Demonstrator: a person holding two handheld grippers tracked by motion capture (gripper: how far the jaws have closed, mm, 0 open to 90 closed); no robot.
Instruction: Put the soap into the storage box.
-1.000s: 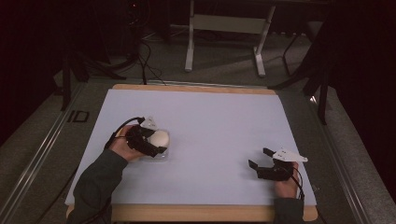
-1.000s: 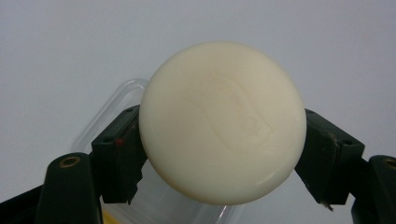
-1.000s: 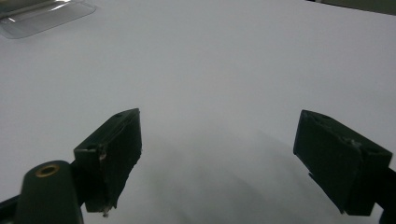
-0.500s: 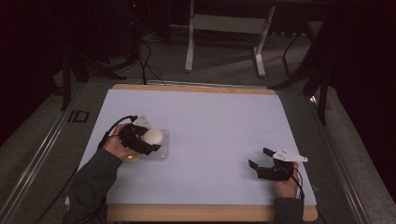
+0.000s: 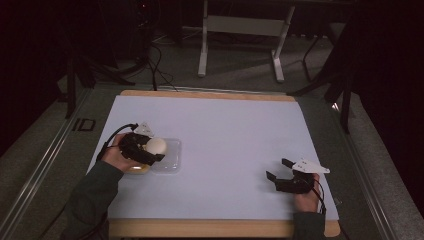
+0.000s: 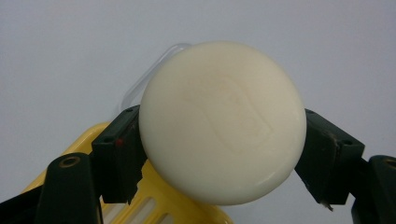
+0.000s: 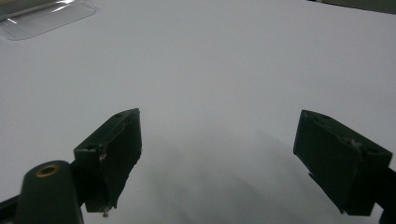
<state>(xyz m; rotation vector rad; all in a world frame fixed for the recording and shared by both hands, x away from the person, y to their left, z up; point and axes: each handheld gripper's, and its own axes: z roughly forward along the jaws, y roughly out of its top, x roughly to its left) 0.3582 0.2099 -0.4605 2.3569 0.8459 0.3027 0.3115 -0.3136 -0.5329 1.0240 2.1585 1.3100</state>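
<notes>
White soap bar (image 6: 223, 122), one, round, is sitting clamped between my left gripper (image 5: 141, 149) jaws near the tabletop's left edge. I am seeing a faint embossed stamp on its face; I cannot read it. One yellow soap dish (image 6: 140, 200) is lying under it, one clear plastic lid (image 5: 167, 156) just beside. My right gripper (image 5: 283, 172) is resting near the front right corner, jaws standing wide, holding nothing.
</notes>
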